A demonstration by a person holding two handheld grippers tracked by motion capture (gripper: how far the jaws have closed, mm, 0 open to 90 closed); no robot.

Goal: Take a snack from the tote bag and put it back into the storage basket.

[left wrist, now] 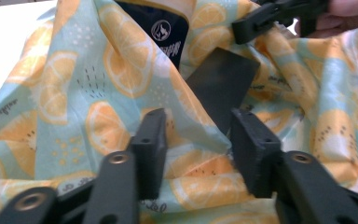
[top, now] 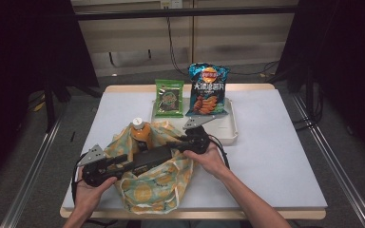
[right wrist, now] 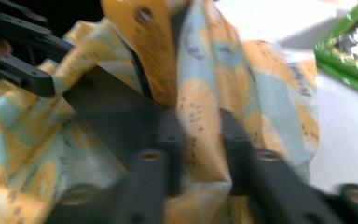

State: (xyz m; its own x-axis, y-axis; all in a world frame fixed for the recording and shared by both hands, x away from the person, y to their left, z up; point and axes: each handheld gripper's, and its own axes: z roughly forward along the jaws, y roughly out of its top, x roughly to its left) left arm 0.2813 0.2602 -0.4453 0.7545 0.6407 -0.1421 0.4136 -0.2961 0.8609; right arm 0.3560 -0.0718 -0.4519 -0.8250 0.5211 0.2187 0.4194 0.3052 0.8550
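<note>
A cloth bag (top: 147,187) printed with lemon slices lies slumped at the table's front centre. An orange-juice bottle (top: 140,132) stands in its mouth, and a dark flat packet (left wrist: 221,88) lies inside beside it. My left gripper (top: 170,152) reaches in from the left. In the left gripper view its jaws (left wrist: 198,140) stand apart, open, astride a raised fold of the bag (left wrist: 98,93). My right gripper (top: 179,142) comes in from the right and is shut on the bag's rim fabric (right wrist: 200,126). The right gripper (left wrist: 261,23) also shows clamped on the cloth in the left gripper view.
Behind the bag a white tray (top: 230,130) holds a green snack packet (top: 168,97) and a blue crisp bag (top: 207,90), both upright. The white tabletop (top: 275,152) extends to the right. Dark curtains and metal rails flank the table.
</note>
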